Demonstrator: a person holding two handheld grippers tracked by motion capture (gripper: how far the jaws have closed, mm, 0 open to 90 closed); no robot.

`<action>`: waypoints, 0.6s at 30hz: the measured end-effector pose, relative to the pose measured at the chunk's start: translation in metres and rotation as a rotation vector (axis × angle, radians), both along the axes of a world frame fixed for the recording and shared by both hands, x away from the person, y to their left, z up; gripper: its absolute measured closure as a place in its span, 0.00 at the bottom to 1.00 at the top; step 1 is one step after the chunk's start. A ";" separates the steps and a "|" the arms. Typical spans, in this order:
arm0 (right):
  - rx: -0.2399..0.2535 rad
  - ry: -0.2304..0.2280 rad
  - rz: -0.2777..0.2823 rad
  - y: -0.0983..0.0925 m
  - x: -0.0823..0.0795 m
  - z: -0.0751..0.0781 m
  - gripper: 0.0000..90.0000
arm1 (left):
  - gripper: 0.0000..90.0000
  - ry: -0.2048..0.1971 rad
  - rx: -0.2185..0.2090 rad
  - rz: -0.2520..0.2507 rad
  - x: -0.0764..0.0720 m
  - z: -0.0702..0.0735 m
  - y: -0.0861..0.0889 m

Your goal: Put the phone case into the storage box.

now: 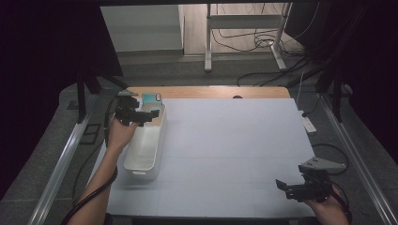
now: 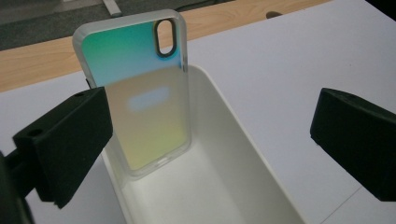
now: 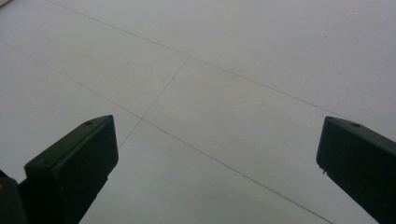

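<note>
The right hand-held gripper (image 1: 294, 186) hovers open at the worktop's (image 1: 234, 140) near right corner. At the far left corner, the left hand-held gripper (image 1: 143, 116) stands wide open over the white bin (image 2: 243, 158). Its own view reveals the iridescent phone case (image 2: 140, 88) leaning upright against the bin's far end wall, free of both pads.

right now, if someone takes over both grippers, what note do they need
Left gripper: open, over the far end of the white bin; nothing between its jaws.
Right gripper: open, empty, above the bare white table mat at the near right.
Phone case: iridescent, released, standing tilted in the bin's far end, leaning on the wall with its top above the rim.
Done: the case is in the bin.
Left: probably just draw the left gripper away; check that the leaning case stays put.
</note>
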State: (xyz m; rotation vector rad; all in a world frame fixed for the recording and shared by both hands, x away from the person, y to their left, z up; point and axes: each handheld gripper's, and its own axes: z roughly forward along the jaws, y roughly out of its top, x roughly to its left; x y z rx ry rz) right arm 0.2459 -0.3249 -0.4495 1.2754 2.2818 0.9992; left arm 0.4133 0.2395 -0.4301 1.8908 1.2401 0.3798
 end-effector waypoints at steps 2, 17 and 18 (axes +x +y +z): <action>0.000 0.001 -0.008 0.000 0.000 0.000 0.00 | 0.00 -0.009 0.022 -0.006 -0.004 0.001 -0.002; -0.007 -0.008 -0.001 0.001 -0.001 0.000 0.00 | 0.00 -0.040 0.014 -0.022 -0.023 -0.001 -0.002; -0.006 -0.007 0.001 0.001 -0.001 0.000 0.00 | 0.00 -0.042 0.011 -0.024 -0.024 -0.002 -0.002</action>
